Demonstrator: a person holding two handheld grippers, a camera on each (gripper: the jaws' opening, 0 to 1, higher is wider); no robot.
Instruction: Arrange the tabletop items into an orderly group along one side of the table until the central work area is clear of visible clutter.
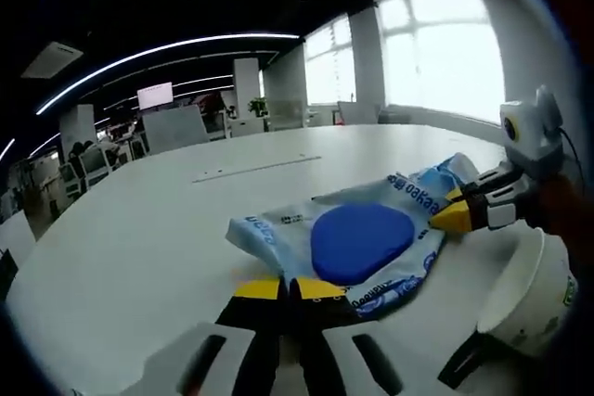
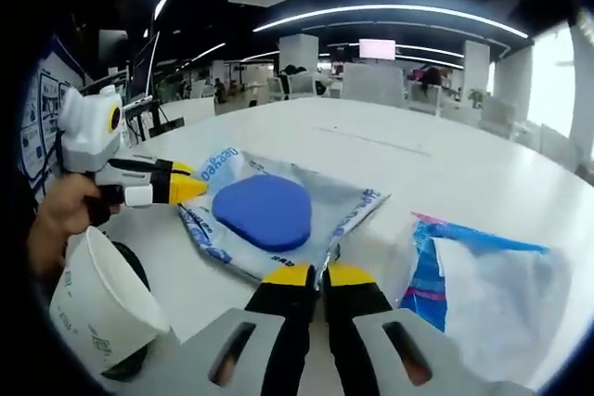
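Note:
A flat silver-and-blue printed packet [image 1: 278,229] lies on the white table [image 1: 139,229], with a rounded blue pad [image 1: 360,240] resting on top of it. My left gripper [image 1: 289,288] is shut on the packet's near edge. At the packet's far right corner my right gripper [image 1: 452,217] is pinched on it. In the right gripper view the same packet [image 2: 348,206] and blue pad [image 2: 263,210] lie just ahead of my right gripper [image 2: 318,275], shut on the edge. There my left gripper [image 2: 188,190], held by a hand, nips the packet's left corner.
A white paper cup [image 1: 531,292] lies tilted beside the packet [image 2: 97,308]. A second blue, white and pink bag [image 2: 487,289] lies to the right of the packet. The table stretches far beyond, with office chairs and desks behind it.

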